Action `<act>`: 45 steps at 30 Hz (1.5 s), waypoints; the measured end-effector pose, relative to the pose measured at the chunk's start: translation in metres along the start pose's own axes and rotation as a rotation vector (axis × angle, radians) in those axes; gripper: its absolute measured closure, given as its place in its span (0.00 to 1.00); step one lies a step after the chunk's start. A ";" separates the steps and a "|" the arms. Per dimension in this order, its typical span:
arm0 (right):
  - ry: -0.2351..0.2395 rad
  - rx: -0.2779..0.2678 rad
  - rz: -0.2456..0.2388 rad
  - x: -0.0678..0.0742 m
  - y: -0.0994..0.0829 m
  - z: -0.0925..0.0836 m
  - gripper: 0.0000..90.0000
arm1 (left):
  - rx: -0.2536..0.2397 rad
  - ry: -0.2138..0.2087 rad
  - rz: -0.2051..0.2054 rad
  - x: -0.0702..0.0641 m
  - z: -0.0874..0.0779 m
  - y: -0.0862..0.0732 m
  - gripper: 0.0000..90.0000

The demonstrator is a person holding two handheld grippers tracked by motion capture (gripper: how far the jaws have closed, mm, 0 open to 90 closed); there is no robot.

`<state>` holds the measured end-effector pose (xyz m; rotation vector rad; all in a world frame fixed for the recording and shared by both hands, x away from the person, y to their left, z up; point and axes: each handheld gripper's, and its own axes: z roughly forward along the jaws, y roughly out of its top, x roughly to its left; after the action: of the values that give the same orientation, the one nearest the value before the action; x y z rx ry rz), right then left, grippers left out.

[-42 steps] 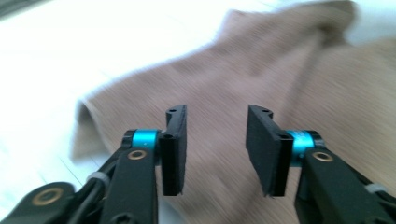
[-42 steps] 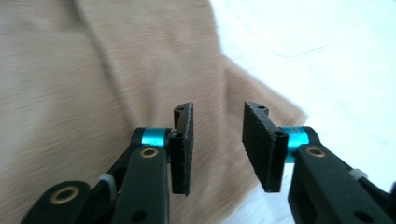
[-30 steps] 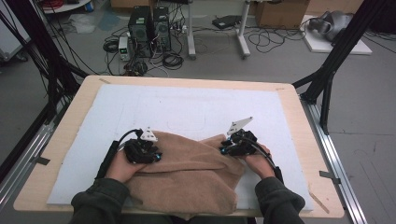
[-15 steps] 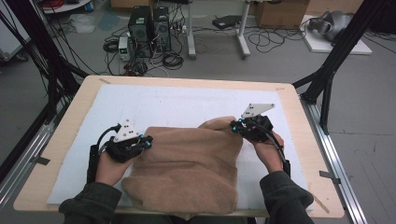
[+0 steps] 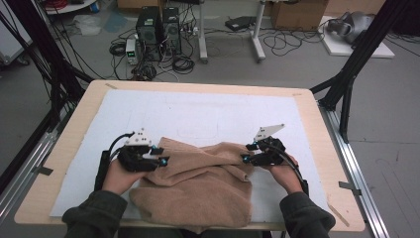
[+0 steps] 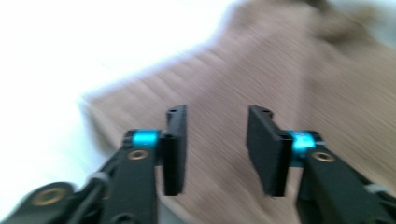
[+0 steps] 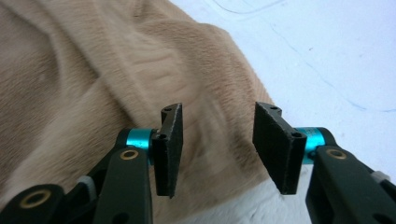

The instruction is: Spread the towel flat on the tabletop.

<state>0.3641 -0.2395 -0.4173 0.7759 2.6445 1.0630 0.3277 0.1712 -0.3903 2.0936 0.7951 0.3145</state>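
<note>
Both your hand-held grippers have just opened, nothing between the jaws: left hand-held gripper (image 5: 161,159), right hand-held gripper (image 5: 246,152). Brown towel (image 5: 198,186) lies released, bunched lower centre on the counter (image 5: 198,88), ready for regrasping.

**A:** so what's the thing here?

**B:** a tan towel (image 5: 198,186), fuzzy terry-looking fabric, lying crumpled on the near half of the white mat (image 5: 198,114).

**A:** flat or bunched?

**B:** bunched. A thick fold runs across its top edge, ridges and creases across the middle, and the near edge droops over the front of the table (image 5: 64,148). Nothing is clamped on it.
</note>
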 end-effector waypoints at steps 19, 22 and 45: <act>-0.212 -0.147 -0.092 0.011 0.047 -0.039 0.93 | -0.031 0.214 0.079 -0.003 0.000 0.005 1.00; -0.184 -0.099 -0.051 0.005 0.041 -0.025 0.79 | 0.089 0.105 0.055 -0.002 0.007 -0.005 0.99; -0.042 0.048 -0.008 0.000 0.007 0.023 0.94 | 0.188 0.097 0.023 0.007 0.044 -0.016 0.95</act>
<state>0.3749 -0.2216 -0.4295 0.7877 2.6450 0.9740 0.3472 0.1546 -0.4299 2.2786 0.8872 0.3683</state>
